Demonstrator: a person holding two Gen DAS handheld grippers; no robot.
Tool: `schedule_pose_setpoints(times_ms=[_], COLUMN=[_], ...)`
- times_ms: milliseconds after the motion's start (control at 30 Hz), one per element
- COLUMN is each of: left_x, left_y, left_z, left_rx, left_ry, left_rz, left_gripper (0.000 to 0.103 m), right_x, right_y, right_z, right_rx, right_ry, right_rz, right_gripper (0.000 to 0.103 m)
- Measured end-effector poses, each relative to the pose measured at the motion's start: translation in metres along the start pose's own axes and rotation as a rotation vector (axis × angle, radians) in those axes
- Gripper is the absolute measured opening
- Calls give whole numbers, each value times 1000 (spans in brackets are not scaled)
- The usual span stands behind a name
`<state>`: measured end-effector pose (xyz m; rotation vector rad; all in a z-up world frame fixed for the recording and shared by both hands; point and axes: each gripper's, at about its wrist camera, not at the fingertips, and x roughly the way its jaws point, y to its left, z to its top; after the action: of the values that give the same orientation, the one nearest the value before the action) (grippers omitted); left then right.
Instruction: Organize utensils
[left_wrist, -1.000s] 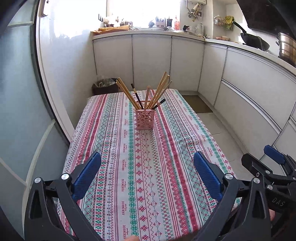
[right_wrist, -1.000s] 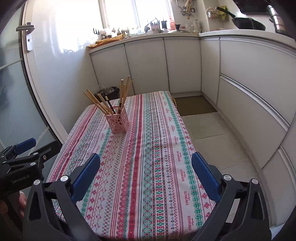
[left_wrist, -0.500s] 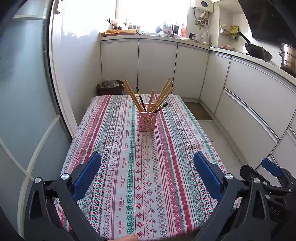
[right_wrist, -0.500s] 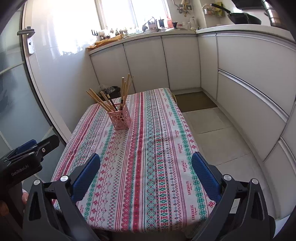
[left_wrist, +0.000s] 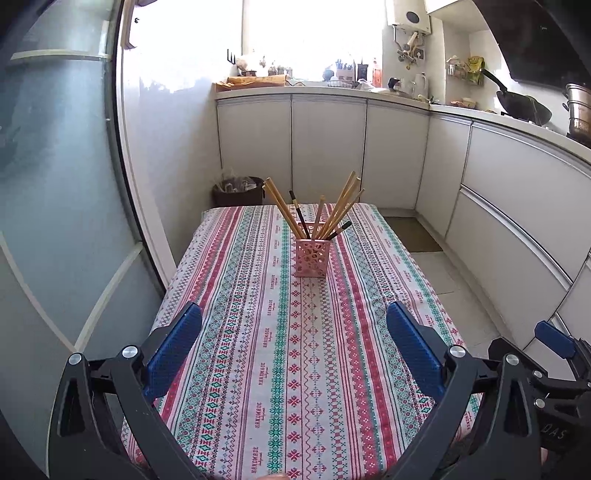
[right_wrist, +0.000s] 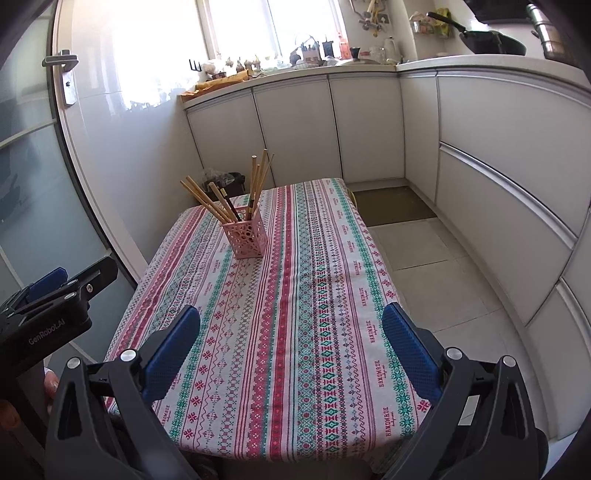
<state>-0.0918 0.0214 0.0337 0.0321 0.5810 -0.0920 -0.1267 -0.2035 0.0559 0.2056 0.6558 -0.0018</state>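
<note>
A pink perforated holder (left_wrist: 311, 257) (right_wrist: 246, 237) stands upright on the striped tablecloth (left_wrist: 288, 332) (right_wrist: 295, 295), past the table's middle. Several wooden and dark chopsticks (left_wrist: 321, 210) (right_wrist: 229, 199) fan out of it. My left gripper (left_wrist: 293, 354) hovers open over the table's near end, nothing between its blue pads. My right gripper (right_wrist: 291, 354) is open too, empty, above the near right part of the table. Each gripper shows at the edge of the other's view: the right one (left_wrist: 554, 339) and the left one (right_wrist: 48, 291).
White cabinets (left_wrist: 332, 147) run along the far wall and the right side, with a wok (left_wrist: 524, 103) and a pot on the counter. A dark bin (left_wrist: 236, 192) stands behind the table. A glass door (left_wrist: 55, 184) borders the left. Tiled floor (right_wrist: 424, 258) lies right.
Both grippers have pulled back and risen from the table, so the holder looks smaller and farther. Both stayed open and empty. The holder and chopsticks have not moved.
</note>
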Motion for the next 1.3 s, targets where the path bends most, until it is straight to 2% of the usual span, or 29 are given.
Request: schedule_pose_setpoints(times_ms=[200, 833, 1033, 1100, 1233, 1300], left_x=[4, 8, 10, 9, 4, 1], left_y=[5, 3, 4, 2, 4, 5], left_z=[0, -2, -2, -3, 0, 3], left_rx=[-23, -26, -13, 2, -4, -3], left_ry=[55, 71, 57, 42, 8, -11], left_rz=[-11, -10, 19, 32, 10, 6], left_gripper=[96, 96, 96, 93, 78, 80], right_x=[1, 4, 5, 5, 6, 6], right_y=[0, -3, -3, -3, -4, -6], right_z=[-2, -2, -2, -2, -3, -3], right_rx=[9, 14, 18, 21, 27, 31], right_ry=[12, 33, 38, 43, 47, 48], right_rz=[3, 11, 13, 14, 12, 11], right_gripper=[96, 96, 96, 96, 96, 96])
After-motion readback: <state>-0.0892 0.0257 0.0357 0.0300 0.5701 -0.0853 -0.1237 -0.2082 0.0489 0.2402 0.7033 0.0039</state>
